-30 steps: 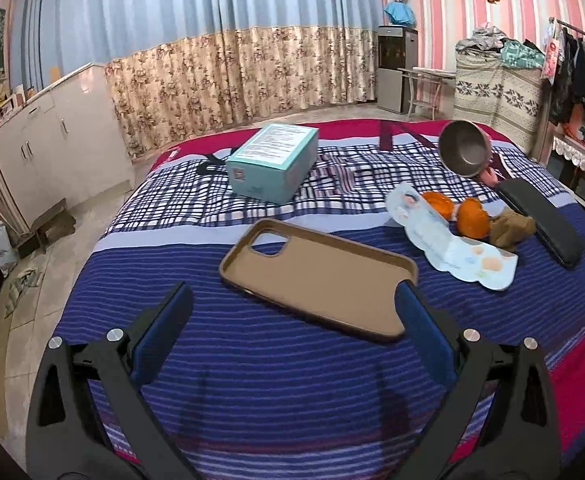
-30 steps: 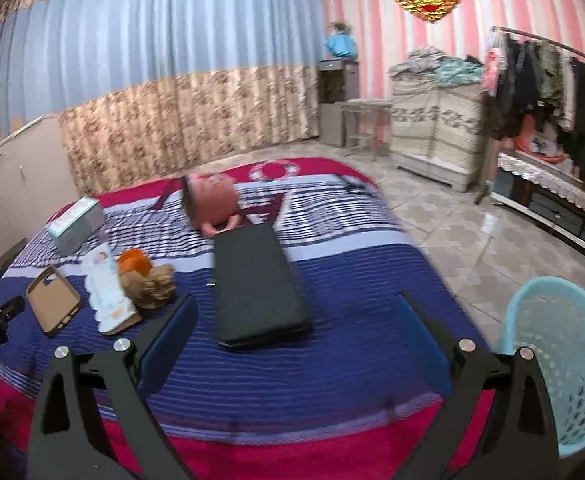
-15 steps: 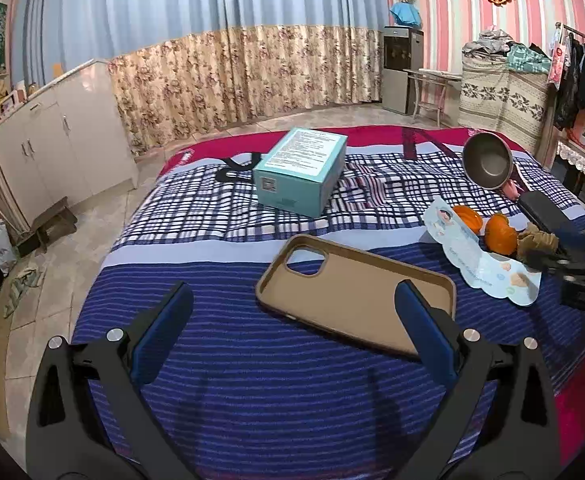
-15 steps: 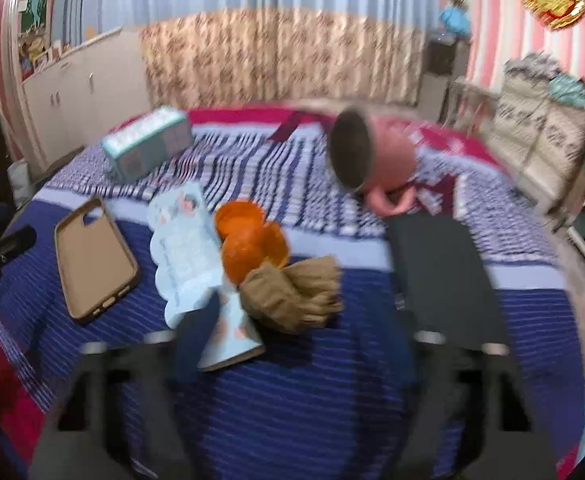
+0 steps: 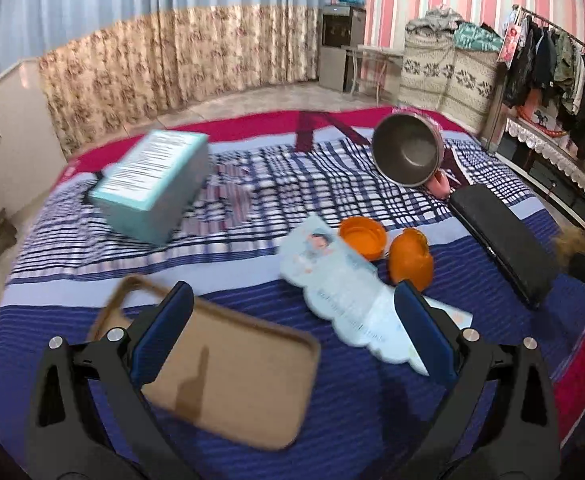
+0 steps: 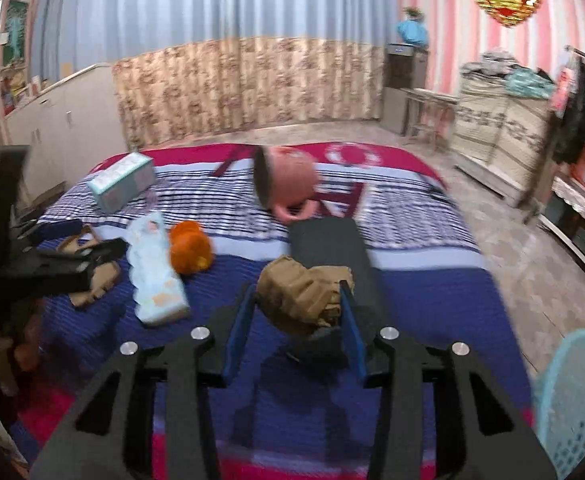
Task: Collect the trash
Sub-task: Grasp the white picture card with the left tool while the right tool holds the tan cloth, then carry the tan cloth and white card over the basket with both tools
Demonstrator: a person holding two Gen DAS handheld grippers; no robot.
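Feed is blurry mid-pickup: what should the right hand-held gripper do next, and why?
Probably carry it rightward over the blue basket and release. The right hand-held gripper is shut on the crumpled brown paper, apparently lifted above the bed; the basket sits at lower right, beside the bed.

Basket [image 6: 572, 404] right of bed [image 6: 412, 292]

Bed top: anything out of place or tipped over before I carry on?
Yes. The pink pot lies tipped on its side at the far end of the bed, its dark inside facing the left wrist camera. Two orange peel halves sit loose beside the pale blue wrapper. Nothing looks spilled.
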